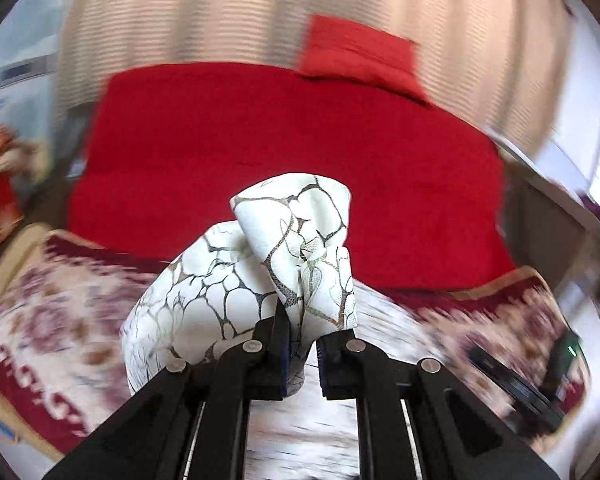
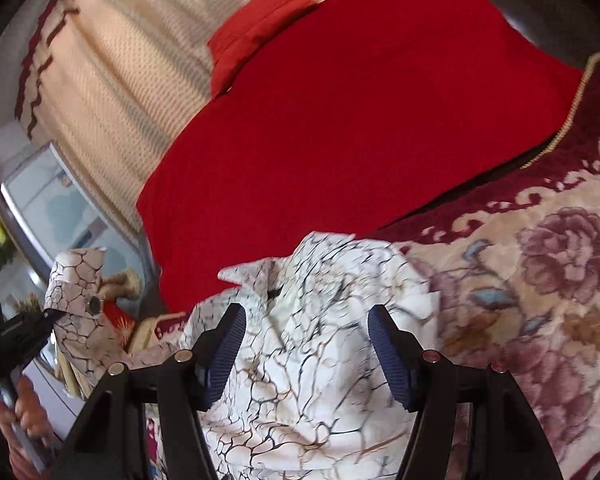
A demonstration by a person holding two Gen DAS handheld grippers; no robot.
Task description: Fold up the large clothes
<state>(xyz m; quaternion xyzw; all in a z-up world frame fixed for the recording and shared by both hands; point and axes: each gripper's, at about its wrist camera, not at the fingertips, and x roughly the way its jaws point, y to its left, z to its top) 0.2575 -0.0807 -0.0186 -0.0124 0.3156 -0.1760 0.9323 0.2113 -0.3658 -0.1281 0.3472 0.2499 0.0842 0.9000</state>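
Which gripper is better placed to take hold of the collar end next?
Right: the right gripper stands open over the shirt near its collar. The left gripper is already shut on a lifted part.

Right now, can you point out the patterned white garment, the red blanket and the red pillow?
patterned white garment (image 1: pixel 300 232): left wrist view, on its lifted bunched corner.
red blanket (image 2: pixel 360 120): right wrist view, on its flat middle.
red pillow (image 1: pixel 356 52): left wrist view, on its front face.

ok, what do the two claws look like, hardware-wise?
Both match: black plastic linkage arms with round silver pivot pins. The right claw has dark blue ribbed pads on curved fingers. The left claw shows the same blue along its pad edges. No cables or markings are visible. No sleeve shows.
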